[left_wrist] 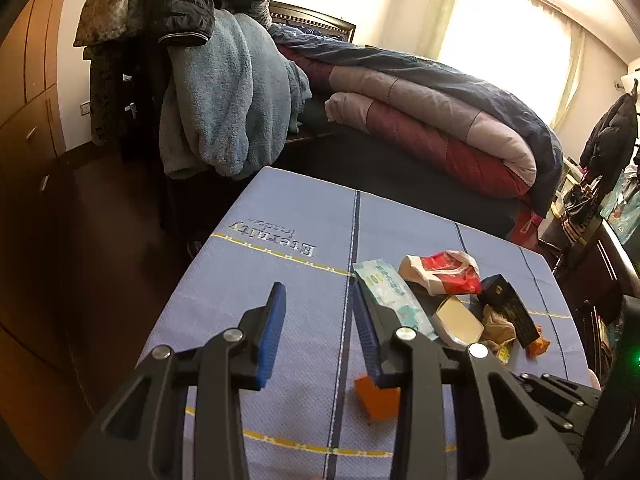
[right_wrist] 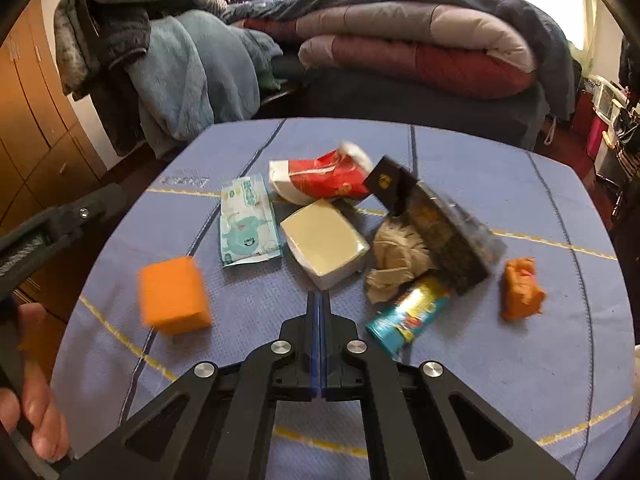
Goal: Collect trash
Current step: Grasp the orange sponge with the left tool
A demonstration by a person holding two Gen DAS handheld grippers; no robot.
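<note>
On the left edge of the right wrist view, a hand (right_wrist: 28,392) grips the handle of the left gripper, whose dark body reaches in from the left above it. In its own camera the left gripper (left_wrist: 320,312) hangs over the blue tablecloth (left_wrist: 280,280) with its blue pads apart and nothing between them — the cloth shows through the gap.

The trash lies spread on that cloth. Furthest left is an orange block (right_wrist: 174,296), on its own and partly hidden behind the left gripper's right finger in the left wrist view. Next comes a flat wet-wipe packet (right_wrist: 248,220), pale blue and white. Just beside it sits a cream-coloured box (right_wrist: 324,244), and behind the two lies a crumpled red and white bag (right_wrist: 320,180).

The right gripper (right_wrist: 319,300) points at the near corner of the cream box, its two fingers pressed flat together and gripping nothing.

To the right of it, crumpled brown paper (right_wrist: 400,252) lies under a long dark box (right_wrist: 440,232) that slants across the pile — it looks blurred. A shiny blue and yellow wrapper (right_wrist: 404,316) pokes out below them. Furthest right, apart from the pile, sits a crumpled orange lump (right_wrist: 522,290).

Behind the table a blue fleece (right_wrist: 192,76) hangs at the left and a folded quilt (right_wrist: 420,48) lies on the bed.
</note>
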